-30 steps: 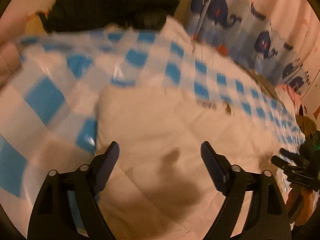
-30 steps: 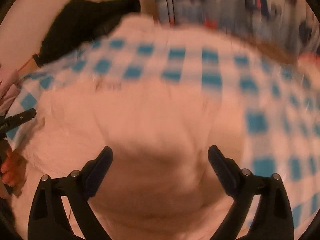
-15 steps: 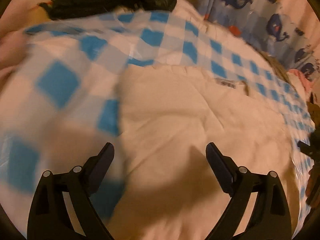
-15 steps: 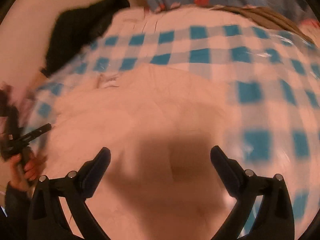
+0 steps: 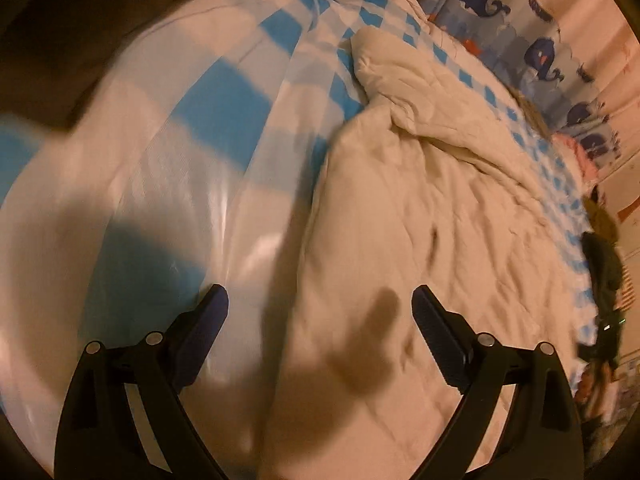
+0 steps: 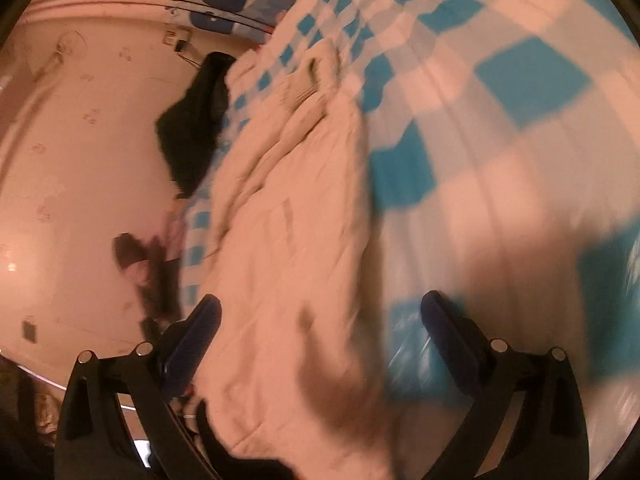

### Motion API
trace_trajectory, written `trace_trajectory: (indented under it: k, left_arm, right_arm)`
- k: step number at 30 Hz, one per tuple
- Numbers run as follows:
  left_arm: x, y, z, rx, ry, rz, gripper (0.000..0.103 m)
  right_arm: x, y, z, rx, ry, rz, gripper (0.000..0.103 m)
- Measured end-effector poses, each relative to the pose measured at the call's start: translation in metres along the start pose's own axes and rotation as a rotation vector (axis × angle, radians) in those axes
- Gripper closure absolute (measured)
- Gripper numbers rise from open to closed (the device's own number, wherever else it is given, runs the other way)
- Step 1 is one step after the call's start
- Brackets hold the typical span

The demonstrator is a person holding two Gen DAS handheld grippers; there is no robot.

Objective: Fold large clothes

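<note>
A large cream quilted garment (image 5: 432, 216) lies rumpled on a blue-and-white checked sheet (image 5: 208, 128); its far end is bunched into a fold. It also shows in the right wrist view (image 6: 296, 216), stretching away from me. My left gripper (image 5: 320, 320) is open and empty, hovering over the garment's left edge. My right gripper (image 6: 320, 328) is open and empty, over the garment's right edge, where it meets the checked sheet (image 6: 500, 128).
A dark pile of clothes (image 6: 196, 116) lies at the bed's far corner by the pink wall (image 6: 80, 160). A whale-print curtain (image 5: 520, 44) hangs behind the bed. The other handheld gripper (image 5: 604, 320) shows at the right edge of the left view.
Both grippers have swung apart to opposite sides of the garment and both views have rotated. The garment's far end now looks bunched up. Both jaws stay open.
</note>
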State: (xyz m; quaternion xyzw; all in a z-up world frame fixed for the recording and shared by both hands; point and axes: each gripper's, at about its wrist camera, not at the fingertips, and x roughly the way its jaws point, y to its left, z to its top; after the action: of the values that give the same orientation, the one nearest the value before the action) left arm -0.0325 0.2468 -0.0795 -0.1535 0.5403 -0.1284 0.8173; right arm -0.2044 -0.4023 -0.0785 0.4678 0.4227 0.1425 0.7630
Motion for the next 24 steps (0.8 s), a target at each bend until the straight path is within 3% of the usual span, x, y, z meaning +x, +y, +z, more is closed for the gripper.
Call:
trace_trajectory:
  k: [8,16,20,21,24]
  left_arm:
    - [-0.027,0.020,-0.051,-0.193,0.110,-0.186,0.014]
    - [-0.014,0.017,-0.085,-0.171,0.223,-0.360,0.012]
    - [-0.018,0.021,-0.096,-0.196,0.213,-0.506,0.012]
    - [-0.019,0.022,-0.099,-0.191,0.212,-0.524,0.012]
    - [-0.012,0.021,-0.102,-0.177,0.235,-0.497,0.012]
  right_arm:
    - [-0.007,0.013,-0.040,-0.001,0.065,0.111,0.007]
    - [-0.014,0.016,-0.058,0.065,0.108,0.113,0.007]
    - [-0.012,0.024,-0.057,0.087,0.087,0.208,0.006]
    - [-0.010,0.026,-0.057,0.078,0.089,0.200,0.006]
    - [0.004,0.021,-0.058,0.044,0.159,-0.030,0.006]
